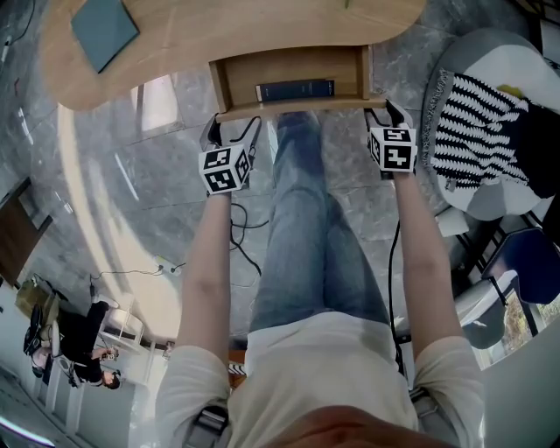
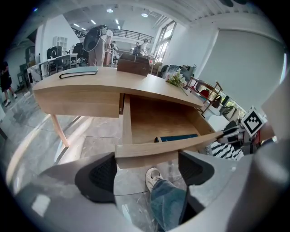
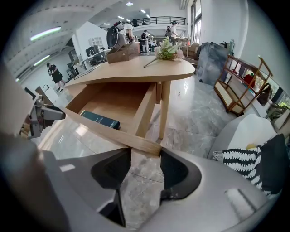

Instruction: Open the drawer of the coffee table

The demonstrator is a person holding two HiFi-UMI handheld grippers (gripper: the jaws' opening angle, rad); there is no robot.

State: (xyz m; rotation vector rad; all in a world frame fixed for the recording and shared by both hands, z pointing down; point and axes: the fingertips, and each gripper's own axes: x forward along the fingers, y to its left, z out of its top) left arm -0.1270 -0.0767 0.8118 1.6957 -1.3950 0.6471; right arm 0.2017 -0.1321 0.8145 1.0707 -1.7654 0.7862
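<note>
Drawer (image 1: 289, 66) of coffee table (image 1: 219, 26): well out, book (image 1: 295, 90) inside; left gripper (image 2: 147, 165) and right gripper (image 3: 146, 158), jaws apart, straddle its front's ends; opening step seemingly near done, next an even, level pull.

Wooden drawer (image 1: 289, 66) standing out from under the light wooden coffee table (image 1: 175, 44).
A dark blue book (image 1: 295, 90) lies in it near the front; a teal notebook (image 1: 103, 31) lies on the tabletop, left; a black-and-white striped cushion (image 1: 477, 131) sits to the right.
</note>
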